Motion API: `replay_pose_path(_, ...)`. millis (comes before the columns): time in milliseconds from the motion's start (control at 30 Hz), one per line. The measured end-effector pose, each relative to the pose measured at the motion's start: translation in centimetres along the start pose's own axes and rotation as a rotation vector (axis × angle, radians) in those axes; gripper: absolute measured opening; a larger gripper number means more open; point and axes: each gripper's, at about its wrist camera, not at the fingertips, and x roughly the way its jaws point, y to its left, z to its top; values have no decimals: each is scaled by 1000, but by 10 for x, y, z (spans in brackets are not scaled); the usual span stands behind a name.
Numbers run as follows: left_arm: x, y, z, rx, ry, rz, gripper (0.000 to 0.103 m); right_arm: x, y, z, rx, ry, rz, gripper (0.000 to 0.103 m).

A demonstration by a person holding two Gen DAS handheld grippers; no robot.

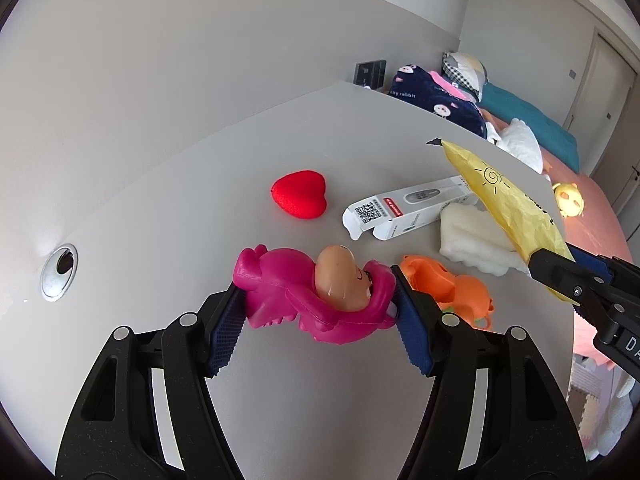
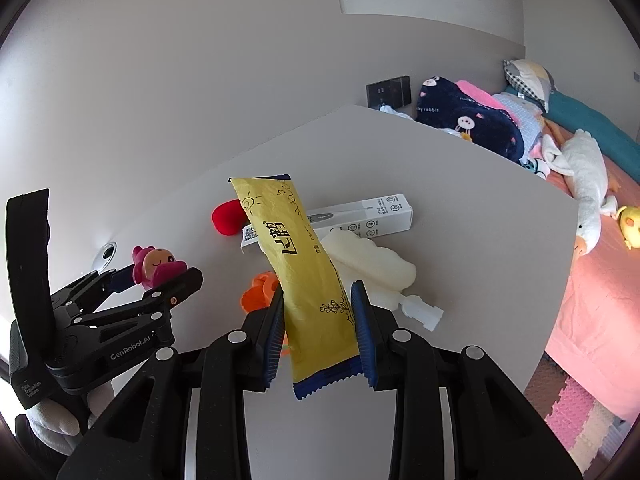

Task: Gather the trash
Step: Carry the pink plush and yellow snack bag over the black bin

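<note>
Yellow wrapper [image 2: 308,276] clamped between right claw [image 2: 320,340] pads.

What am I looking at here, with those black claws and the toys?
These are no robot arms. A person holds two clamp tools, each with a camera looking along its fingers. One picture comes from the left tool, the other from the right. The left hand-held gripper is shut on a pink toy. The right hand-held gripper clamps a yellow wrapper, lifted off the table. On the table lie a red heart, a white box, white foam and an orange toy. A bed stands beside it.
</note>
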Motion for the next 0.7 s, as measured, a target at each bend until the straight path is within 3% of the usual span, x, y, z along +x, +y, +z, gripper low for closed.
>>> replay_pose_path(700, -36, -59, -17, 86, -36, -31, 65, -75, -46, -34, 77, -79, -45, 34)
